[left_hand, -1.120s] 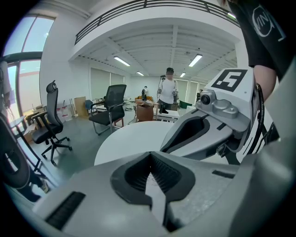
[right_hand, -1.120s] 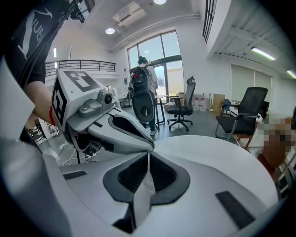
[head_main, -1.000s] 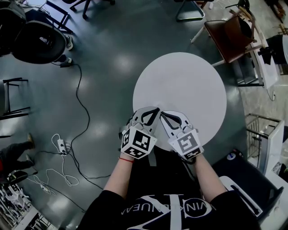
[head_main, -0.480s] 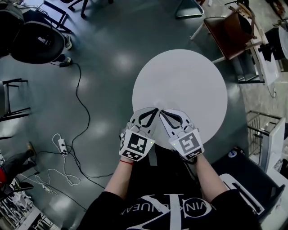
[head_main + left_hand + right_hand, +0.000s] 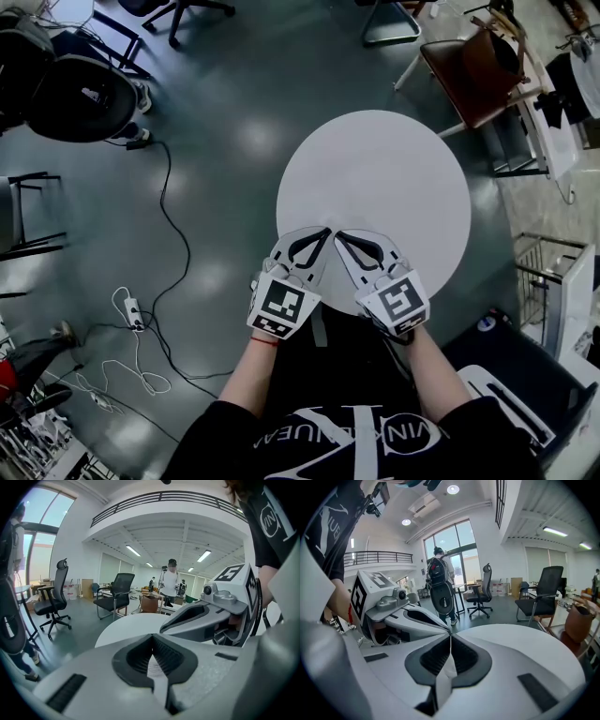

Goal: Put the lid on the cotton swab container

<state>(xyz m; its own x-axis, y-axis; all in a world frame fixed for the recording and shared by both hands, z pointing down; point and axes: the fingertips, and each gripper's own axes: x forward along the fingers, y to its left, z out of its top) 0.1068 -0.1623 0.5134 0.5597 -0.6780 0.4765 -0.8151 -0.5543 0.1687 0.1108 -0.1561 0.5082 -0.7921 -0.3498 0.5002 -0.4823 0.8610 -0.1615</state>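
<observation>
Head view: the left tool (image 5: 325, 232) and the right tool (image 5: 338, 233) point tip to tip at the near edge of the round white counter (image 5: 375, 169).

Left gripper view: the jaws are pressed together and hold nothing. The person's black shirt (image 5: 267, 522) shows the letters "VIN".

Right gripper view: the jaws are closing together with nothing between them.

No view shows the swab container or its lid.

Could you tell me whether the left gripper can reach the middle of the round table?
Probably yes: the left gripper sits at the near edge of the table, and nothing stands between it and the middle.
</observation>
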